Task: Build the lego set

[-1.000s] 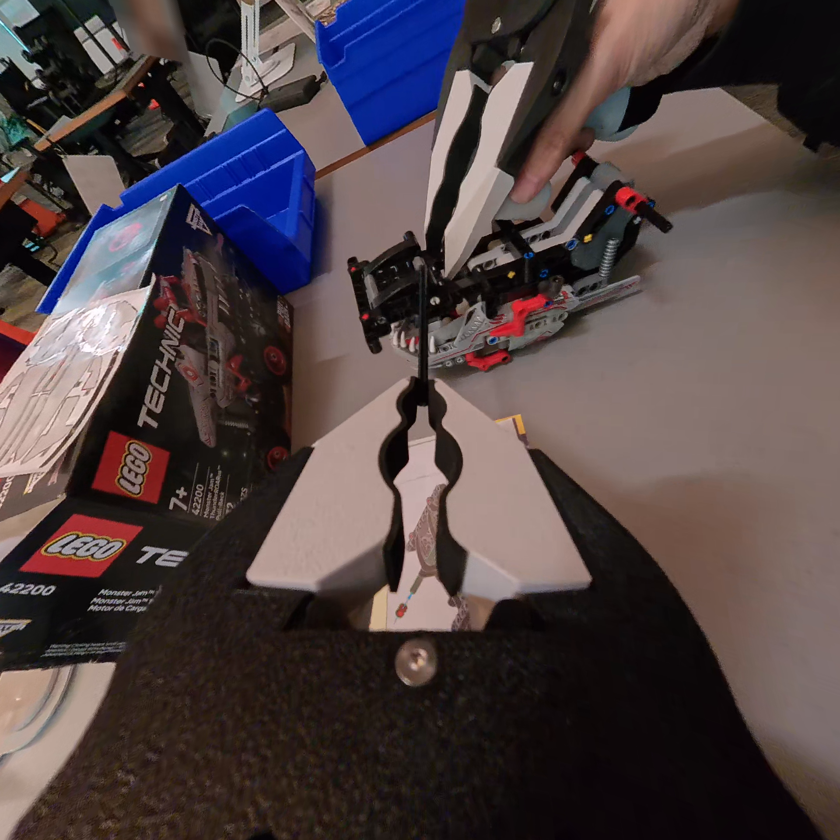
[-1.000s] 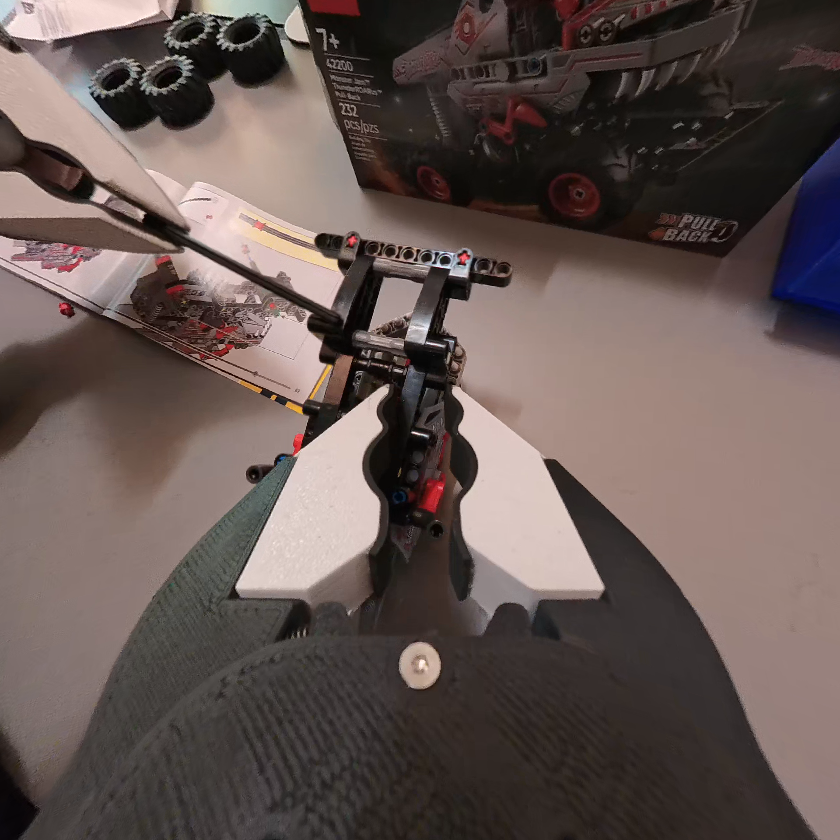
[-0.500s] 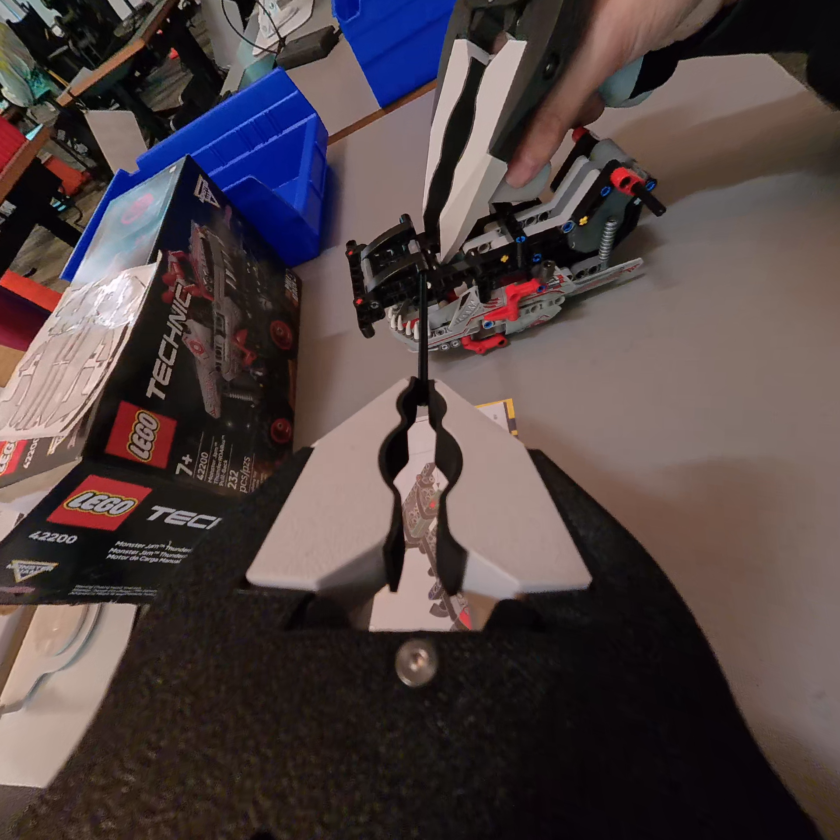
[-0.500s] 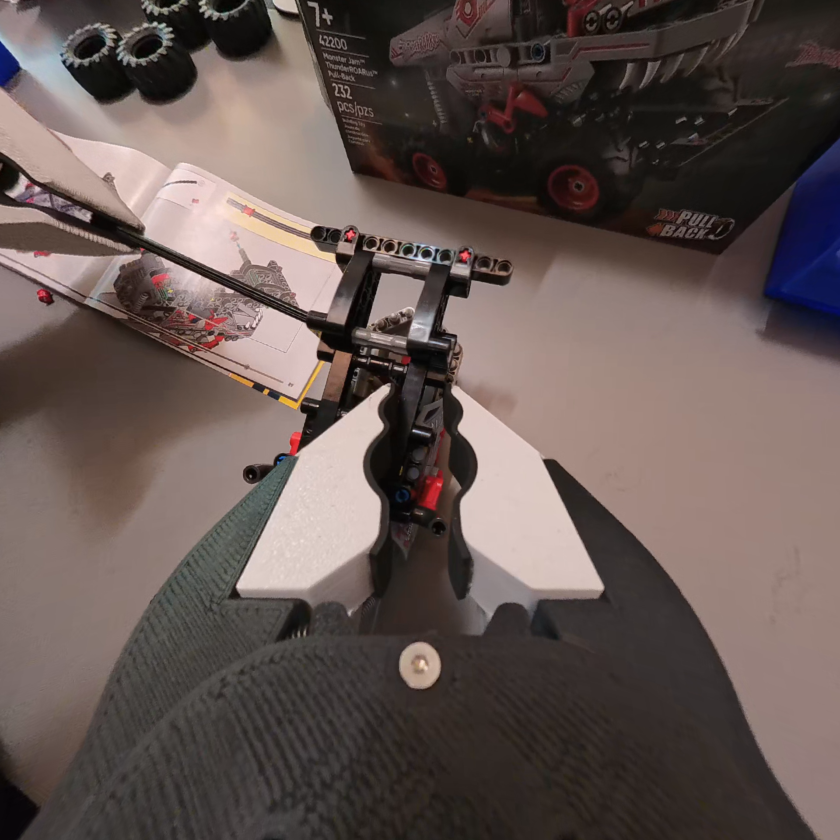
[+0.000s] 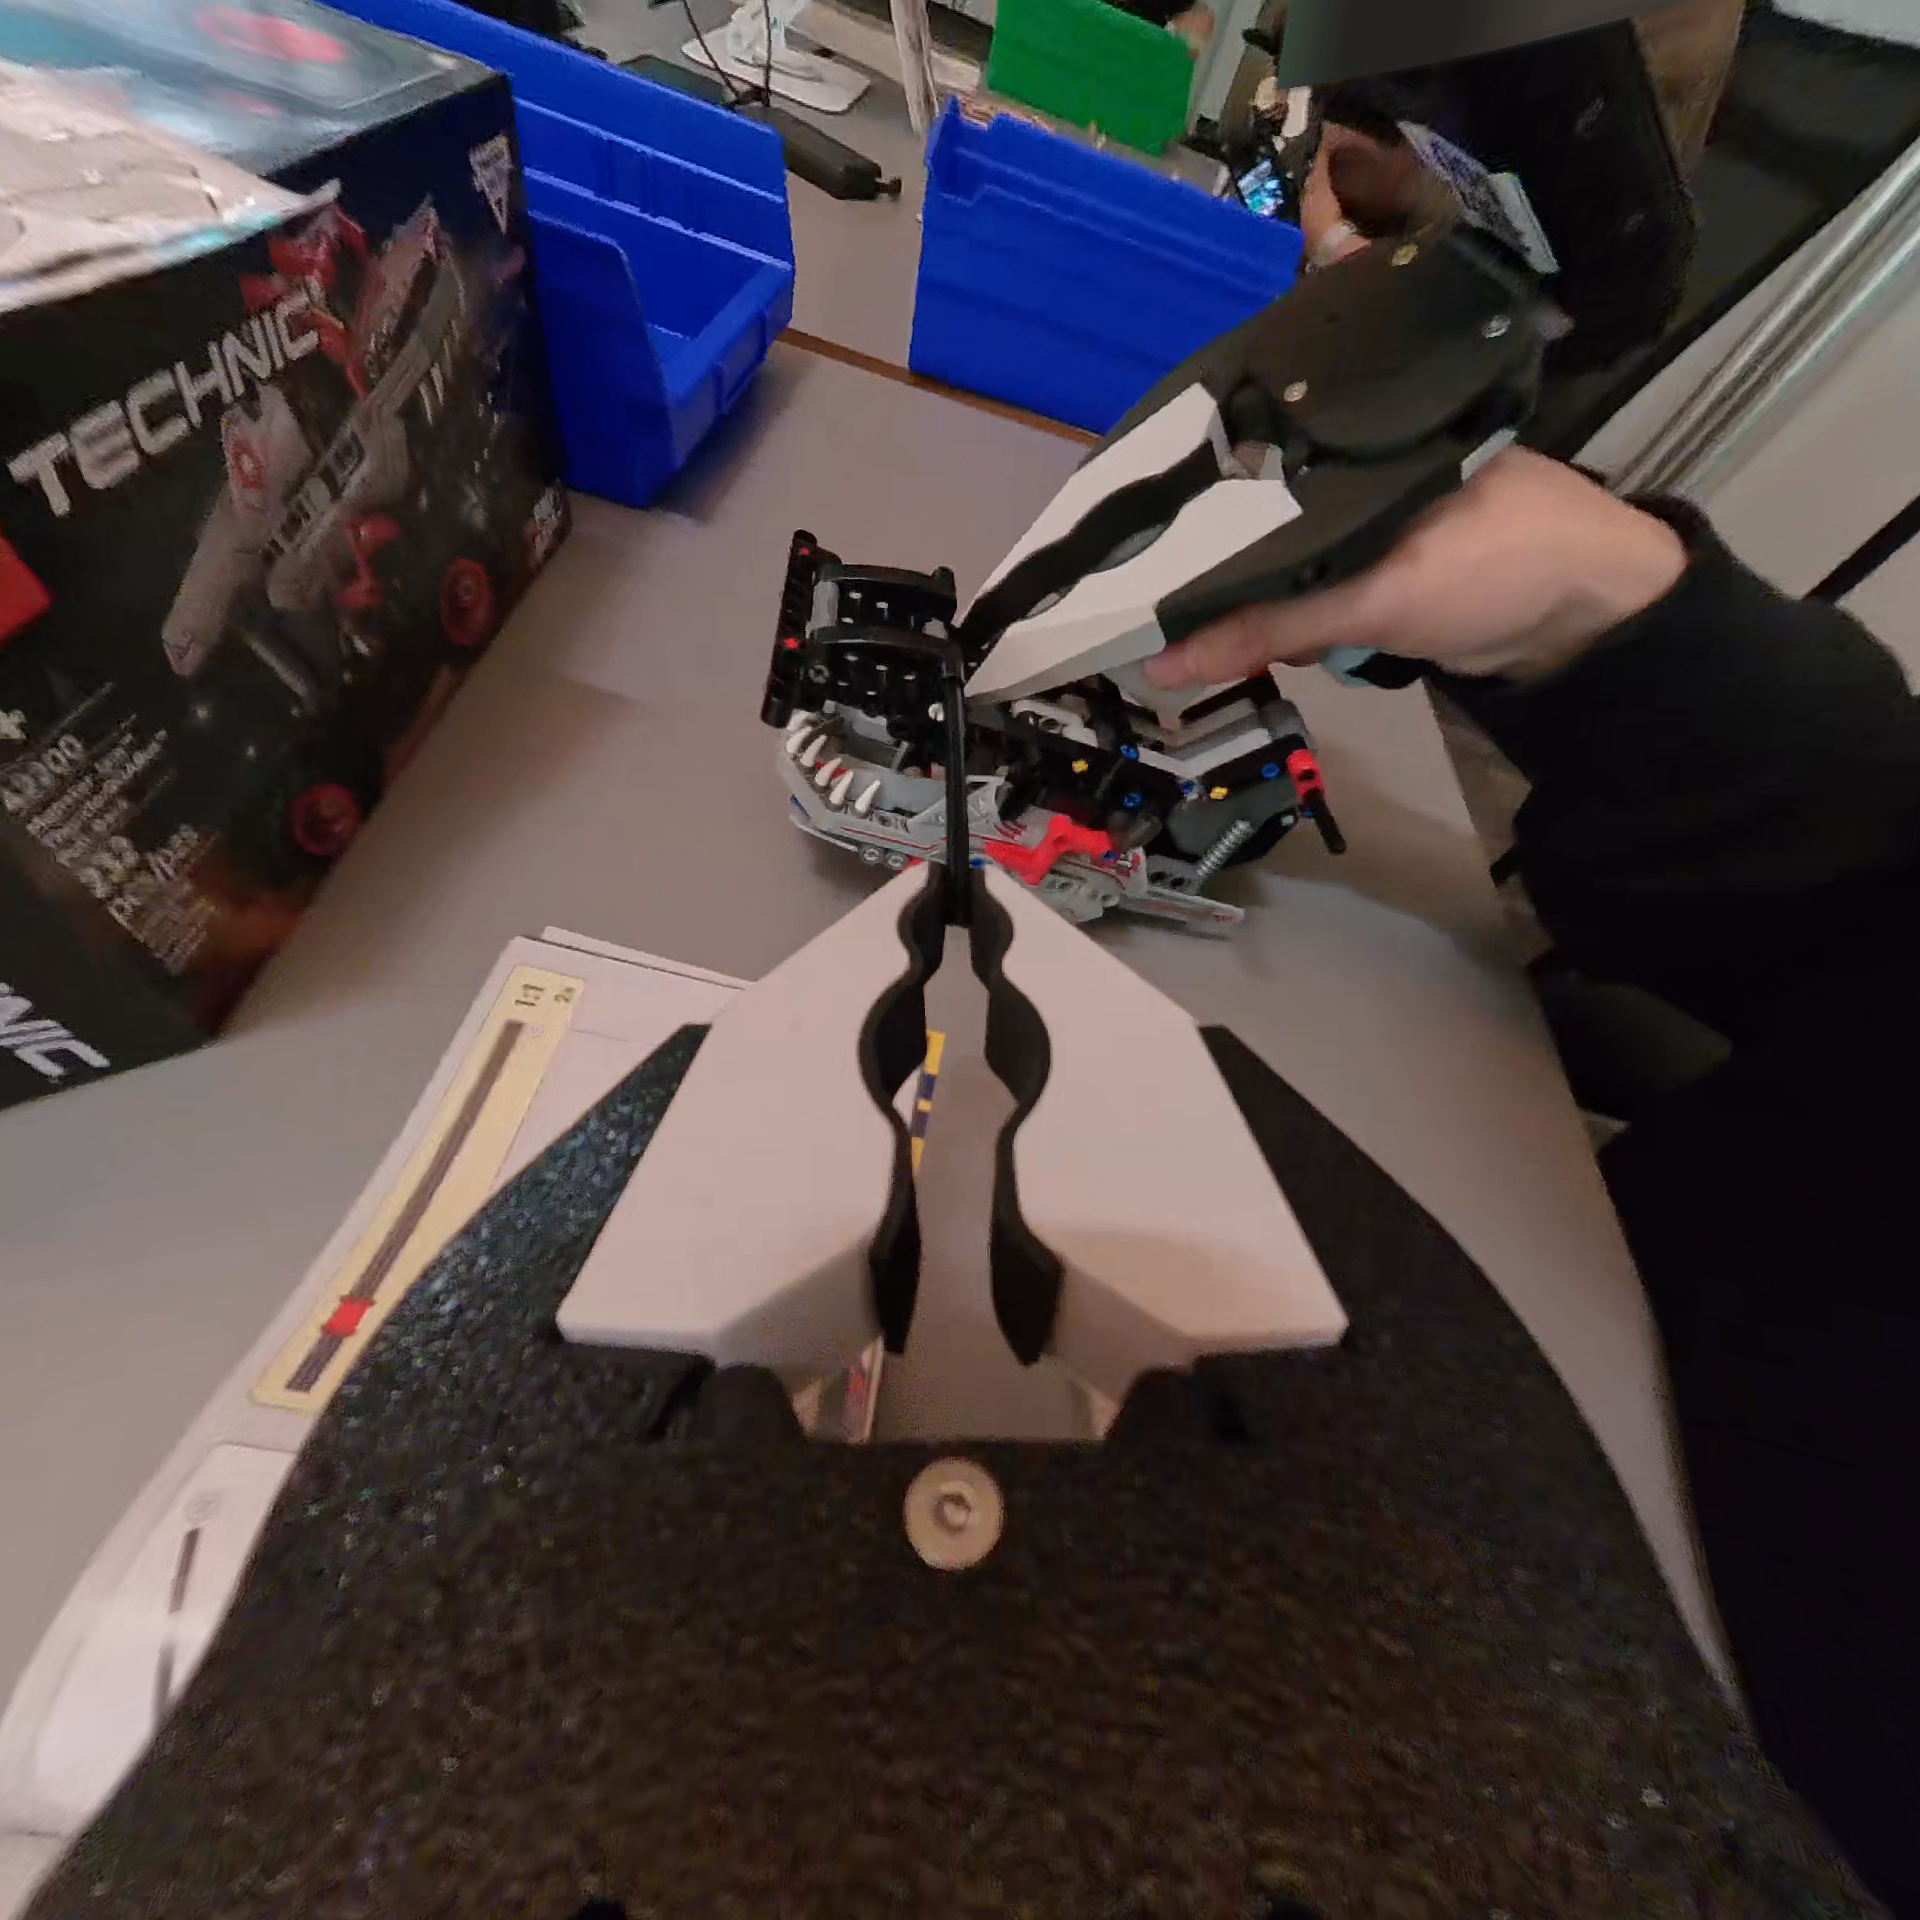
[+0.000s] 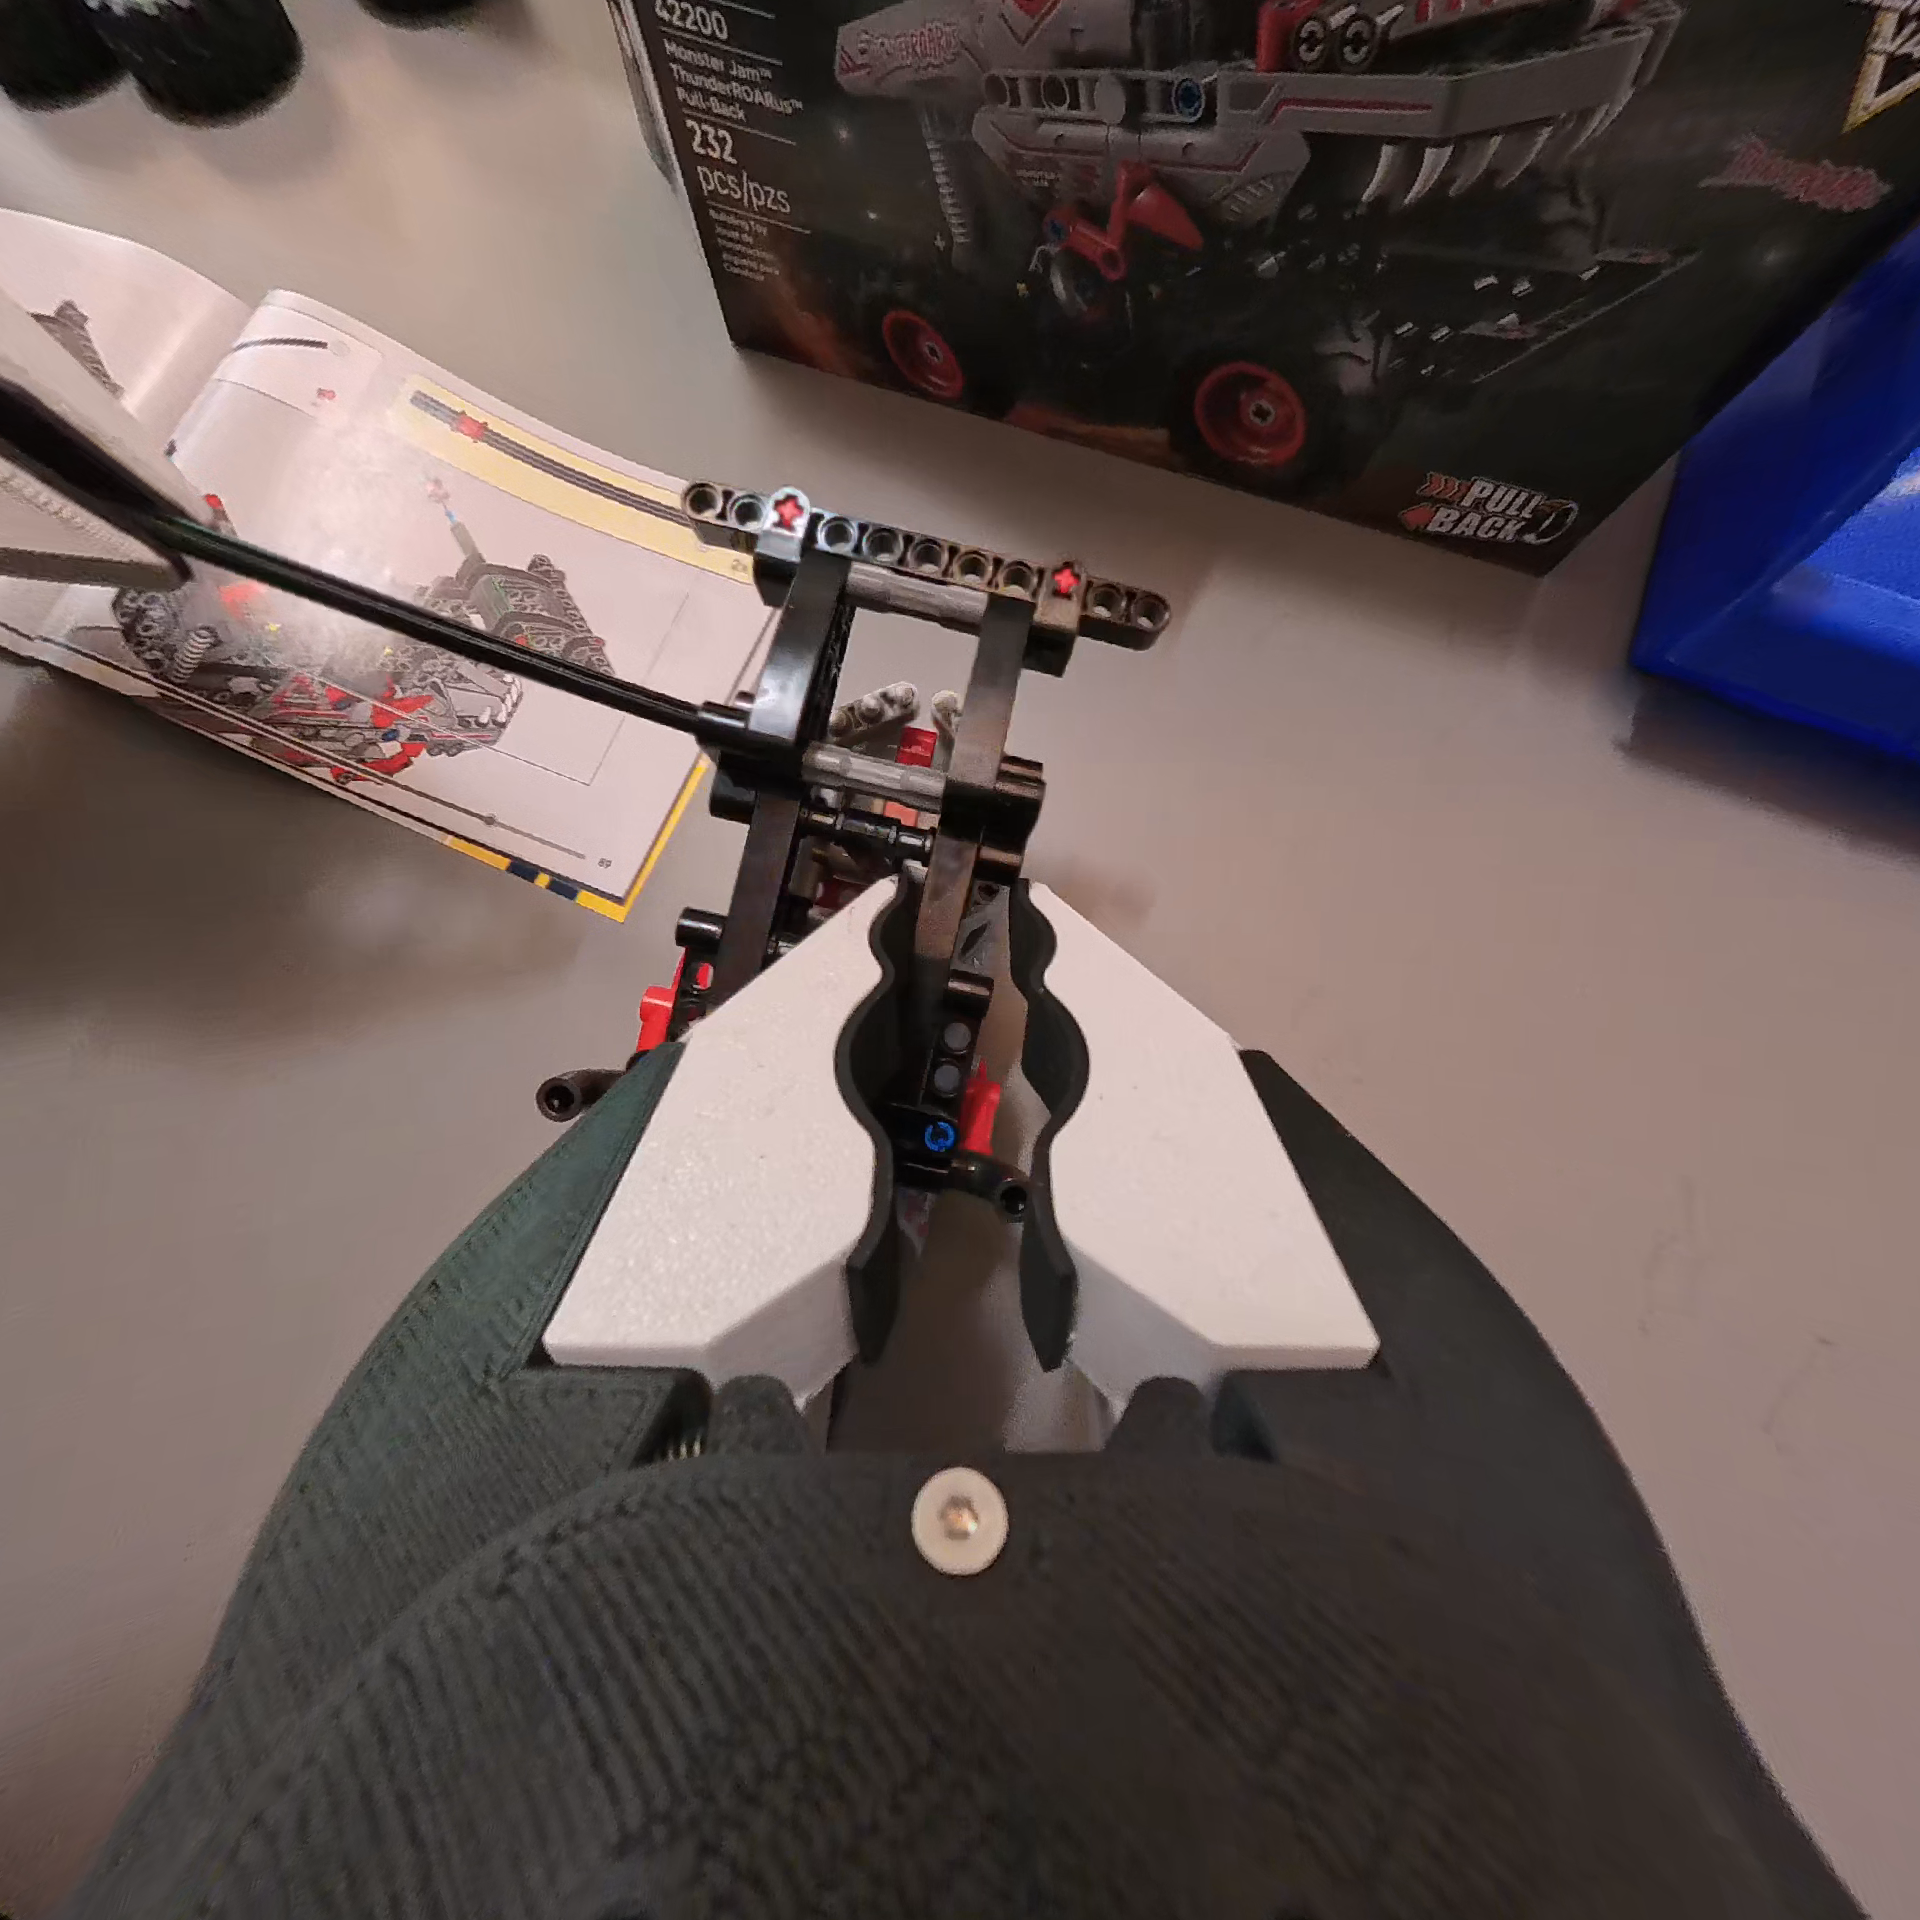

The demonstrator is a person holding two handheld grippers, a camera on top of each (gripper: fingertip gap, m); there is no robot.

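In the left wrist view, the left gripper (image 5: 956,902) has its white fingers (image 5: 790,1091) pinched on the near end of a thin black plastic axle rod (image 5: 952,769), which runs forward and meets the black beam frame of the partly built grey, black and red lego truck model (image 5: 997,769). The model lies on its side on the grey surface (image 5: 623,790), ahead of the fingers. The right gripper (image 5: 971,623) reaches in from the right, held by a person's hand (image 5: 1475,592) in a dark sleeve, its fingers closed on the model's upper part. An open white instruction booklet (image 5: 540,1049) lies on the surface below the left gripper, a dark printed cardboard lego box (image 5: 239,540) stands to the left, and two blue plastic storage bins (image 5: 665,260) sit behind. In the right wrist view, the right gripper (image 6: 956,904) has its white fingers (image 6: 748,1122) clamped around a black beam of the lego truck model (image 6: 904,748), whose long studded crossbeam stands beyond the tips. The black axle rod (image 6: 447,634) comes in from the left, its far end touching the model's left black upright, its other end held by the left gripper (image 6: 171,556) at the frame edge. The booklet (image 6: 395,582) lies to the left, the box (image 6: 1195,208) stands behind, a blue bin (image 6: 1808,561) is at the right, and black rubber tyres (image 6: 156,52) sit at the top left.
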